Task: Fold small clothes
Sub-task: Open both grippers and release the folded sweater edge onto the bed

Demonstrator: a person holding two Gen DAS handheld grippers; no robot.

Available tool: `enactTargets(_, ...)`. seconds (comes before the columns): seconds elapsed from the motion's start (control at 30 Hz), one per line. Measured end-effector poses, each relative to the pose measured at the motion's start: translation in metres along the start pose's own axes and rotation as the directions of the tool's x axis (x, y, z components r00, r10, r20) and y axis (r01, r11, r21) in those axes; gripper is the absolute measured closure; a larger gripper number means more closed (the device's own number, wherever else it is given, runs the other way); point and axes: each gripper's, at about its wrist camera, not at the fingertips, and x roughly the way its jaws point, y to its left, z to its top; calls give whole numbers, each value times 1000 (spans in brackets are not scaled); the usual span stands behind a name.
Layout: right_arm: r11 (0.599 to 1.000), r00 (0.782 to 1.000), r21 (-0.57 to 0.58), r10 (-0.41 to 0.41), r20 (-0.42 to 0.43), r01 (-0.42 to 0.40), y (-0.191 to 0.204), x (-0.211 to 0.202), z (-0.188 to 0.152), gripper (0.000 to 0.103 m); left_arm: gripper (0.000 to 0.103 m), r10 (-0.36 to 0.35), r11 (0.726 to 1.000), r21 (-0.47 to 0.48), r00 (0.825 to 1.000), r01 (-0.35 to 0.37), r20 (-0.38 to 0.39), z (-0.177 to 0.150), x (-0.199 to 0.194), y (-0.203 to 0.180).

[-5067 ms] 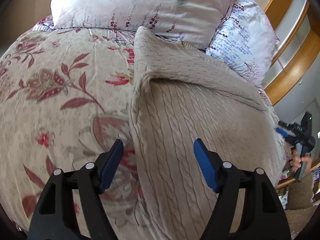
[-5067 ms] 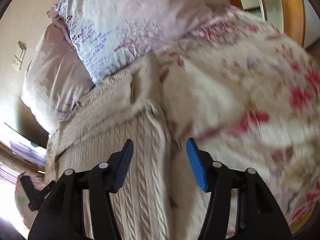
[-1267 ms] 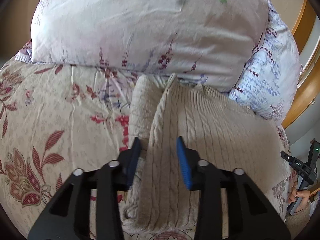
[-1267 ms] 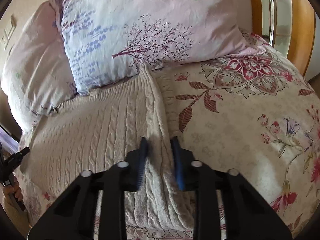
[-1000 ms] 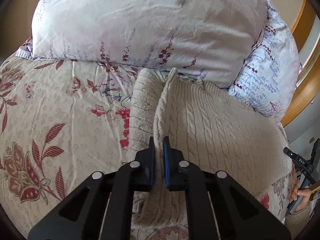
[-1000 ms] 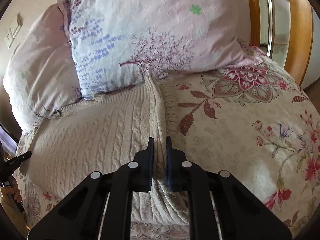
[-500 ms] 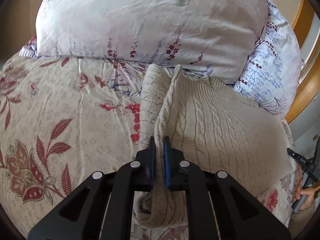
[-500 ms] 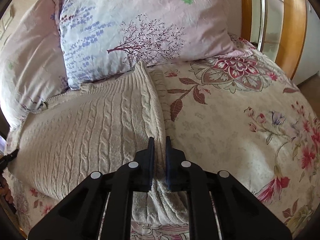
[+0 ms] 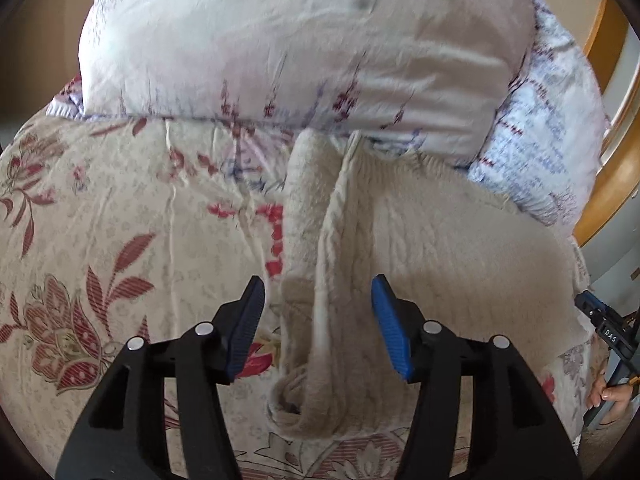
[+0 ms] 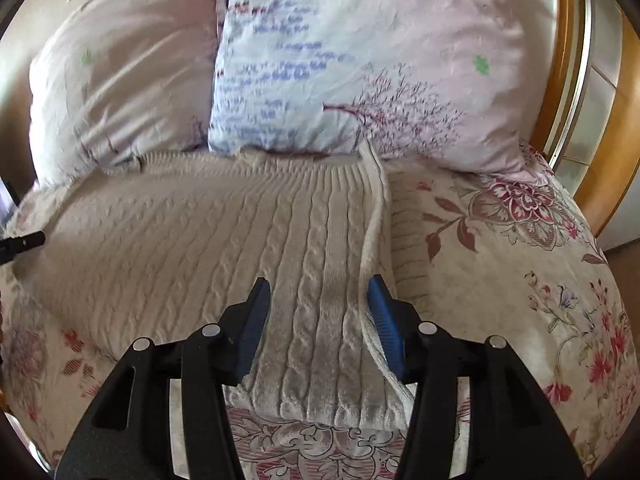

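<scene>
A cream cable-knit sweater (image 9: 432, 248) (image 10: 224, 248) lies folded on the floral bedspread (image 9: 120, 216) (image 10: 500, 280), its far end against the pillows. My left gripper (image 9: 318, 320) hovers over the sweater's left folded edge, where a raised ridge of knit stands between its opening jaws; the blue pads are clear of the fabric. My right gripper (image 10: 320, 320) hangs over the sweater's right folded edge, jaws opening; its right pad sits close beside the edge fold and I cannot tell if they touch.
Two pillows (image 9: 304, 40) (image 10: 360, 64) lean at the head of the bed. A wooden headboard (image 9: 608, 184) (image 10: 616, 128) curves at the right. In the left wrist view, the other gripper (image 9: 608, 332) and a hand (image 9: 612, 394) show at the right edge.
Both grippers were shut on the sweater's side folds half a second ago; both have since opened and let the knit go. The right wrist view has shifted and rolled.
</scene>
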Motion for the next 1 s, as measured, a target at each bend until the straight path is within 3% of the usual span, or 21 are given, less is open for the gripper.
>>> enactTargets(0.1, 994, 993, -12, -109, -42, 109, -3, 11, -3, 50, 44, 6, 1000, 5, 1000, -6, -1, -3, 3, 0)
enactTargets(0.23, 983, 987, 96, -156, -31, 158, -24, 2, 0, 49, 43, 2, 1000, 1, 1000, -2, -9, -1, 4, 1)
enactTargets(0.3, 984, 991, 123, -135, 16, 132, -28, -9, 1, 49, 39, -9, 1000, -10, 1000, 9, -13, 0, 5, 2)
enactTargets(0.37, 991, 996, 124, -65, 56, 57, -27, -19, 2, 49, 37, -31, 999, -30, 999, 31, -17, 3, 5, 4)
enactTargets(0.5, 998, 998, 54, 39, 41, -41, -10, -16, 3, 48, 34, -70, 995, -74, 997, 69, -25, 8, 8, 8)
enactTargets(0.67, 997, 996, 12, 82, -36, -81, 6, 5, 0, 47, 34, -120, 985, -131, 992, 115, -31, 15, 12, 13)
enactTargets(0.83, 996, 994, 6, 92, -61, -92, 13, 16, -6, 34, 35, -181, 966, -190, 983, 173, -26, 24, 21, 15)
enactTargets(1.0, 995, 993, 2, 102, -54, -102, 16, 16, -9, 30, 50, -245, 936, -266, 969, 230, -24, 31, 33, 17)
